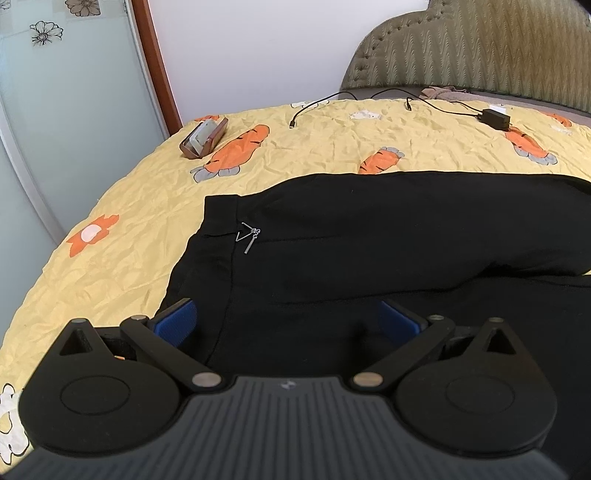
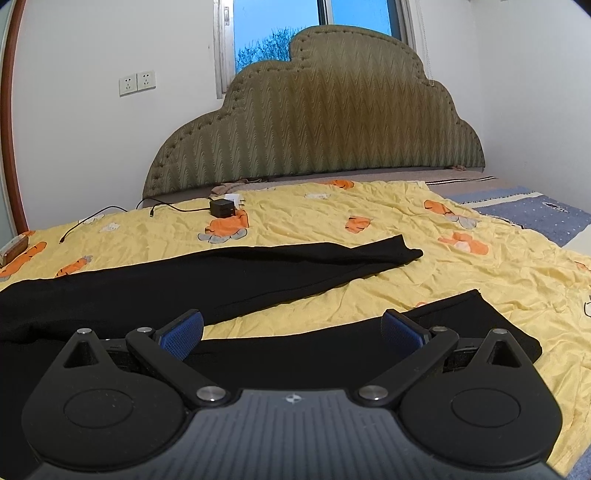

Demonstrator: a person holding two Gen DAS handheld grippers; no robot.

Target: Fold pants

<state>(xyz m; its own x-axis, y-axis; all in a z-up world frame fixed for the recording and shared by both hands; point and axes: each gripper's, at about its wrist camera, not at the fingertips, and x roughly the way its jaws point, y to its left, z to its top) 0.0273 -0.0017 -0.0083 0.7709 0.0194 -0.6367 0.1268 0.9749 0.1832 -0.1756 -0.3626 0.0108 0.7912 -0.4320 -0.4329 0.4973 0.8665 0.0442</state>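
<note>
With both my jaws spread wide and holding nothing, I hang low over the pants [image 1: 369, 236] on the bed. My left gripper [image 1: 288, 325] sits at the bottom of its frame, blue pads [image 1: 177, 323] apart; between them lies black cloth near the waistband, whose edge runs up the left-centre of the frame. Whether the pads touch the cloth I cannot tell. Just above the gap, a small metal zipper pull [image 1: 249, 236] shows on a seam. Beyond it the black cloth stretches across to the right edge of the frame.

My right gripper [image 2: 293, 332] is likewise low in its frame, over the nearer leg [image 2: 314, 354], which runs from the left toward its cuff at right-centre. The far leg [image 2: 295, 262] lies flat across the middle of the frame, its cuff pointing right, with a wedge of sheet between the two legs.

Under the pants is a wrinkled yellow sheet [image 2: 461, 288] printed with orange carrots. At the upper left of the left view rests a brown box [image 1: 203, 138]; a black charger [image 2: 221, 207] with its cable [image 1: 306, 107] lies near the far edge of the sheet. Behind stands a green headboard [image 2: 332, 122], and above it a window [image 2: 277, 29].
</note>
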